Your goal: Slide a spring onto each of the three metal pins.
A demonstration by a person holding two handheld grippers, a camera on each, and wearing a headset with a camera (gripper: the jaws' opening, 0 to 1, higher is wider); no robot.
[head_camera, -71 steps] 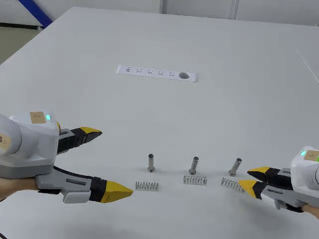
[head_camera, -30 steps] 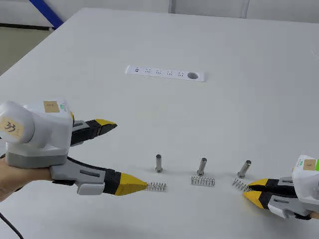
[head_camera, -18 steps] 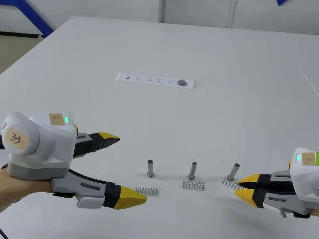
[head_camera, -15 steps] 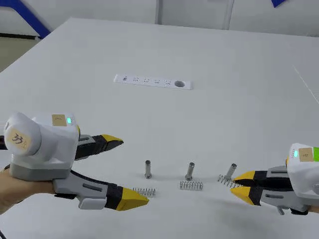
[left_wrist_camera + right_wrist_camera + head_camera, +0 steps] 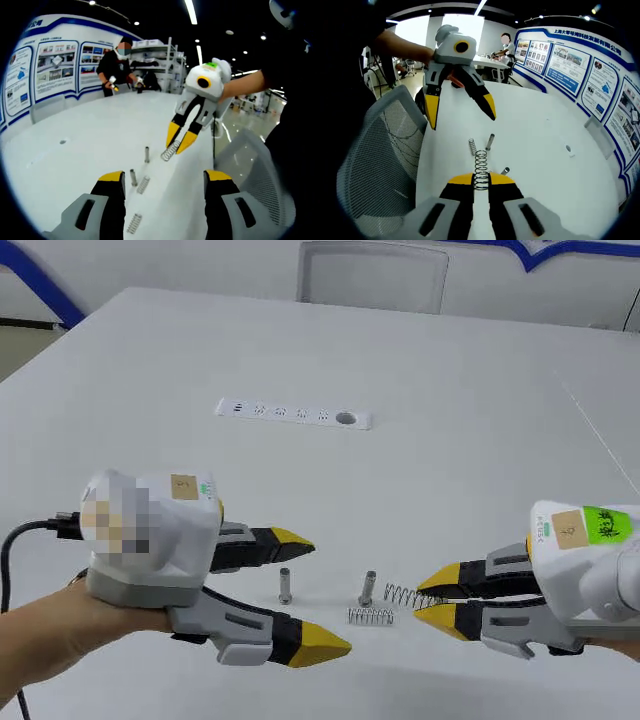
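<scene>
Over the white table (image 5: 450, 440), the right gripper (image 5: 420, 599) pinches a spring (image 5: 400, 594) by its end — the left gripper (image 5: 330, 596) hovers beside a pin (image 5: 285, 585), jaws spread wide, empty.

left tongs (image 5: 322, 595) wide, right tongs (image 5: 423, 599) — gripping spring (image 5: 400, 594)

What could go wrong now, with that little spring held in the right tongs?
The spring is pinched only at one end by the right tongs, so it could flex or pop free. The pin nearest it is thin and upright; a nudge while threading might tip it.
</scene>
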